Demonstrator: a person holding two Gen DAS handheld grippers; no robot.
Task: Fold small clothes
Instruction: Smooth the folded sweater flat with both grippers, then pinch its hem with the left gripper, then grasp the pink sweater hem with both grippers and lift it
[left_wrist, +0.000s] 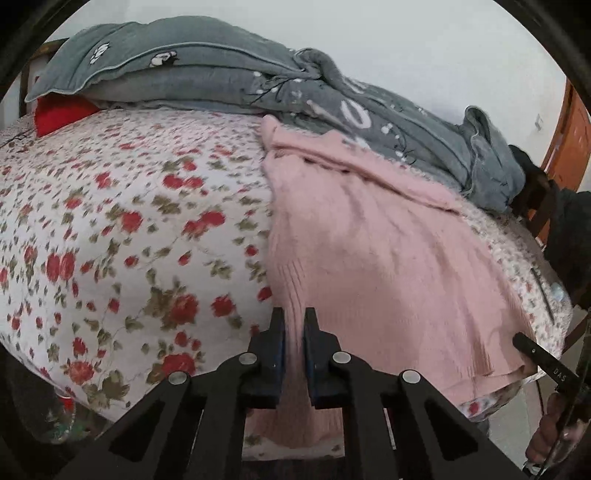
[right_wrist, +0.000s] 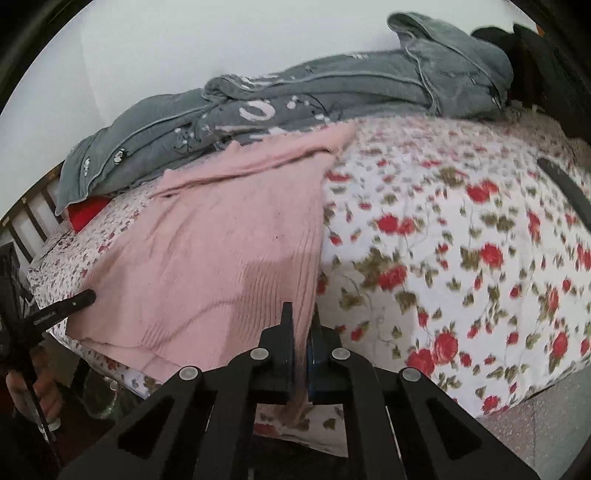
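White wall backs a bed covered with a white sheet printed in red roses and olive leaves. Along the wall side lies a bunched grey quilt of fleecy fabric with white motifs and piped edges; a red item shows under its end.

Task item: one pink knit sweater, soft and slightly fuzzy, with ribbed vertical lines near the hem. It lies spread flat on the bed. Its long axis runs from the near bed edge toward the quilt, with the hem at the near edge and the far end touching the quilt. The near hem hangs just over the bed edge.

Left claw: black fingers with blue pads, pressed nearly together and pinching the hem at the sweater's left corner. Ribbed fabric passes between the fingers and drapes below them.

Right claw: same construction, pinching the hem at the sweater's right corner. Pink fabric is visible between the pads and hangs beneath.

Cross-views: in the left wrist view the right claw appears at the sweater's far hem corner; in the right wrist view the left claw tip contacts the opposite hem corner. Both views show motion blur.
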